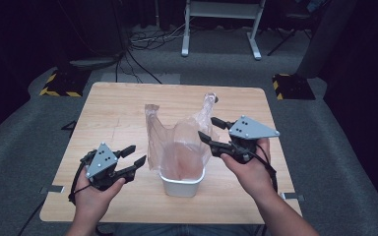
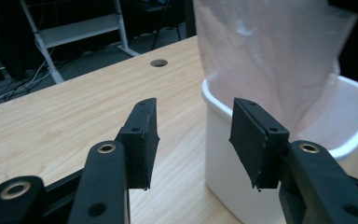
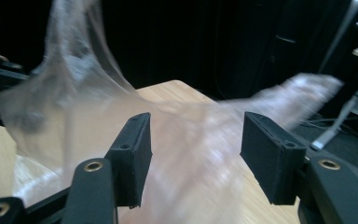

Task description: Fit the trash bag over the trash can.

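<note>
A small white bin (image 1: pixel 182 184) sits at the 6 o'clock edge of the surface (image 1: pixel 108 113), with a thin clear bag (image 1: pixel 177 140) standing loosely out of it. The left gripper (image 1: pixel 130 160), at 9 o'clock of the bin, has its jaws spread and empty. The right gripper (image 1: pixel 211 132), at 2 o'clock, is also released, with the bag's film just in front of its jaws. The bin looks light: a one-sided tug on the bag could tip it or slide it off the near edge. The film may also slip or tear.
</note>
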`<state>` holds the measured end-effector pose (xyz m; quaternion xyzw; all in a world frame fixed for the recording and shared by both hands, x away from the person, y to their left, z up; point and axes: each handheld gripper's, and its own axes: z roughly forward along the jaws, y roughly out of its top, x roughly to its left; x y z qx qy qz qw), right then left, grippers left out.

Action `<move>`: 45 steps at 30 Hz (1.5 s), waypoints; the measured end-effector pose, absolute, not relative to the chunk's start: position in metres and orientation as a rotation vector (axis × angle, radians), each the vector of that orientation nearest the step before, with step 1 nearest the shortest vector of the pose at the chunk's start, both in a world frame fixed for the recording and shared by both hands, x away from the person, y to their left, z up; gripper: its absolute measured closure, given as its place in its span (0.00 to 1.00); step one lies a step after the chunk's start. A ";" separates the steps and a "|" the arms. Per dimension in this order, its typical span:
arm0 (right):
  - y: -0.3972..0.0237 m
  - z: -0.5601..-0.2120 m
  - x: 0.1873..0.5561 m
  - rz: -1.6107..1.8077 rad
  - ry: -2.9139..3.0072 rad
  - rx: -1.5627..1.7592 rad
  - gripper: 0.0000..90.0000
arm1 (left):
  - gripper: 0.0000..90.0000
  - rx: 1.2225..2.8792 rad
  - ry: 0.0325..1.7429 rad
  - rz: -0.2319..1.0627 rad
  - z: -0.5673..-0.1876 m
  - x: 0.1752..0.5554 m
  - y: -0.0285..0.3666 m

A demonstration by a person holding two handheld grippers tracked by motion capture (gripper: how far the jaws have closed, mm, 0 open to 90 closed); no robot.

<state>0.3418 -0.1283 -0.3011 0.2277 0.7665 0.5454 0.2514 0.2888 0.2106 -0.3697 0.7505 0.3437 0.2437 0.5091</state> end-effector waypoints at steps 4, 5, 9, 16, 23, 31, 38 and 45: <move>-0.108 -0.298 0.348 1.479 2.124 0.571 0.47 | 0.56 1.820 0.843 0.597 -0.371 0.293 0.212; -0.099 -0.300 0.355 1.502 2.150 0.556 0.46 | 0.55 1.821 0.843 0.601 -0.371 0.294 0.212; -0.086 -0.304 0.368 1.522 2.219 0.554 0.42 | 0.55 1.819 0.855 0.586 -0.375 0.293 0.216; -0.070 -0.308 0.371 1.486 2.271 0.482 0.39 | 0.55 1.814 0.881 0.568 -0.383 0.292 0.222; -0.057 -0.307 0.371 1.482 2.314 0.368 0.45 | 0.55 1.829 0.879 0.565 -0.383 0.292 0.219; -0.049 -0.312 0.378 1.479 2.412 0.260 0.64 | 0.55 1.836 0.878 0.560 -0.384 0.292 0.217; -0.051 -0.313 0.376 1.471 2.435 0.256 0.93 | 0.55 1.835 0.880 0.558 -0.384 0.293 0.217; -0.057 -0.314 0.370 1.456 2.448 0.278 1.00 | 0.51 1.818 0.888 0.565 -0.384 0.299 0.219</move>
